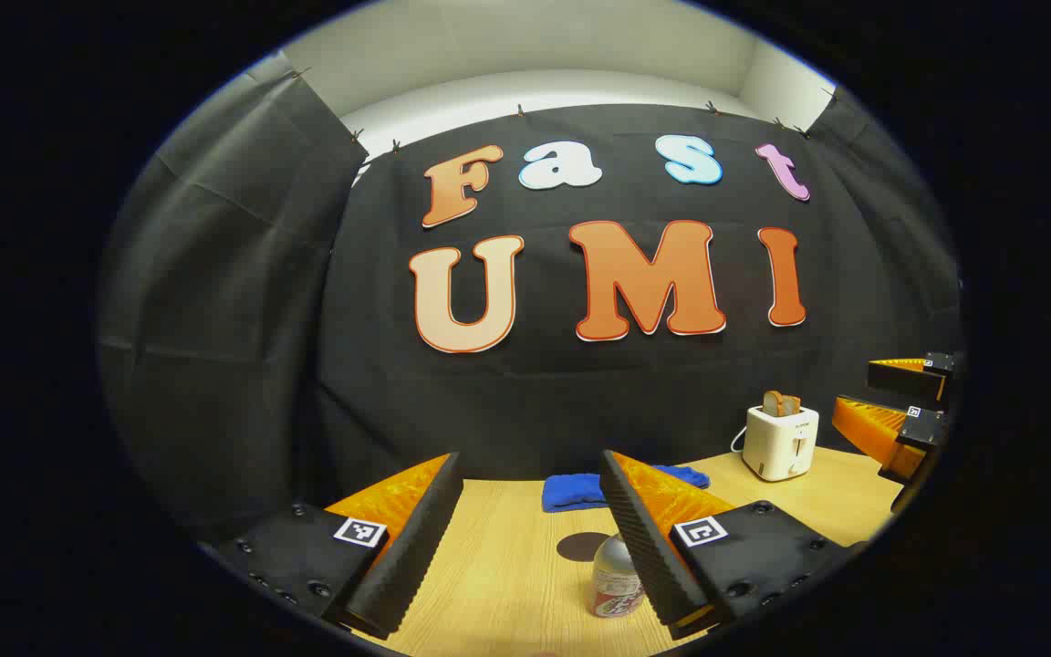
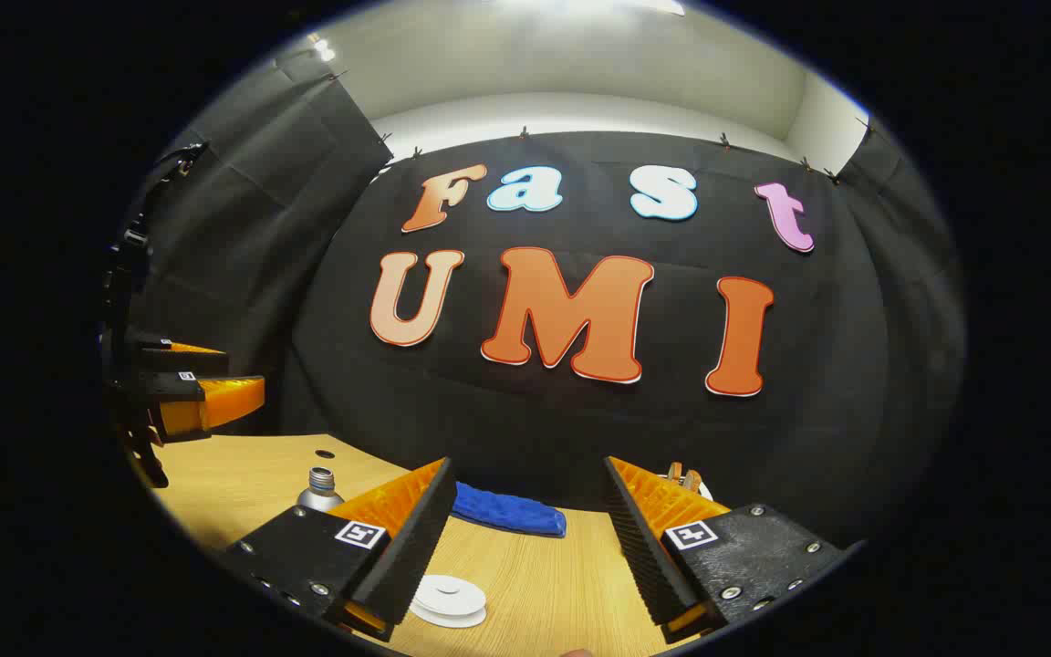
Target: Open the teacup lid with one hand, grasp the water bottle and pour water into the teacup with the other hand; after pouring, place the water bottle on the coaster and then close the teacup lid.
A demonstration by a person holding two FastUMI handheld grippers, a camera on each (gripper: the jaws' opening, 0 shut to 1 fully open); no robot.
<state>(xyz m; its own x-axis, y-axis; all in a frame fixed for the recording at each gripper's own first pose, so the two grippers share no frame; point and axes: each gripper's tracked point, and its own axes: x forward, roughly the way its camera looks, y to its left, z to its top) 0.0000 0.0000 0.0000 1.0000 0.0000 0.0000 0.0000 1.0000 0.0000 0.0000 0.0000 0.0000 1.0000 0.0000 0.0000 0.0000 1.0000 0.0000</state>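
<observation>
A metal water bottle (image 1: 615,579) with a printed label stands on the wooden table, close to the inner side of my left gripper's right finger. My left gripper (image 1: 530,465) is open, with nothing between its fingers. Just behind the bottle lies a dark round coaster (image 1: 583,546). In the right gripper view, the white lid of the teacup (image 2: 448,598) sits low by the left finger. My right gripper (image 2: 527,467) is open and holds nothing. The bottle's neck (image 2: 318,488) rises behind its left finger. The left gripper (image 2: 188,392) hovers at the far left.
A folded blue cloth (image 1: 580,490) (image 2: 507,509) lies at the table's back edge by the black wall. A white toaster (image 1: 781,441) with a slice of bread stands at the back right. The right gripper (image 1: 909,401) hangs above the table's right side.
</observation>
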